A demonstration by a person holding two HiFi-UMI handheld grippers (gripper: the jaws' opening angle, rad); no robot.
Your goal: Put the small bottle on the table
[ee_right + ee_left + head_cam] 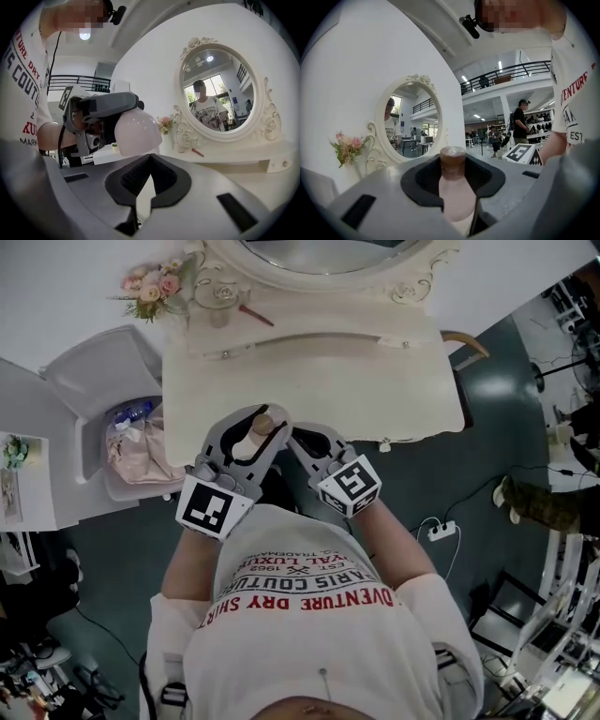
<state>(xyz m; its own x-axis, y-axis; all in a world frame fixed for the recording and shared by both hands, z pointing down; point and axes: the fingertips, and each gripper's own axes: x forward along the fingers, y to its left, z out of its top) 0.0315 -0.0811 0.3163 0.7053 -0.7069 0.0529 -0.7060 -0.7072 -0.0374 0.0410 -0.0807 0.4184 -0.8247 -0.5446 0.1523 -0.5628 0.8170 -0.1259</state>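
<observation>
Currently in the carry step: the left gripper (pixel 261 424) has its jaws clamped on the small bottle (pixel 247 447), brown cap (pixel 453 159) pointing forward out of the jaws and the pale body seated between the pads. The right gripper (pixel 305 439) sits just beside it with its jaws closed together and nothing between them. From its own view the bottle's rounded base (pixel 137 133) hangs ahead and to the left of those jaws. The cream tabletop (pixel 328 381) lies ahead of and below both sets of jaws. The bottle is not yet set down. Judged next move: carry the bottle forward over bare tabletop, turn it base-down, lower until it touches, then part the left jaws. Hard to read: height of the bottle above the tabletop, and whether it is past the near edge. The left gripper view shows no tabletop under the jaws, only the mirror (pixel 410 124) and flowers (pixel 347 147) beyond.
</observation>
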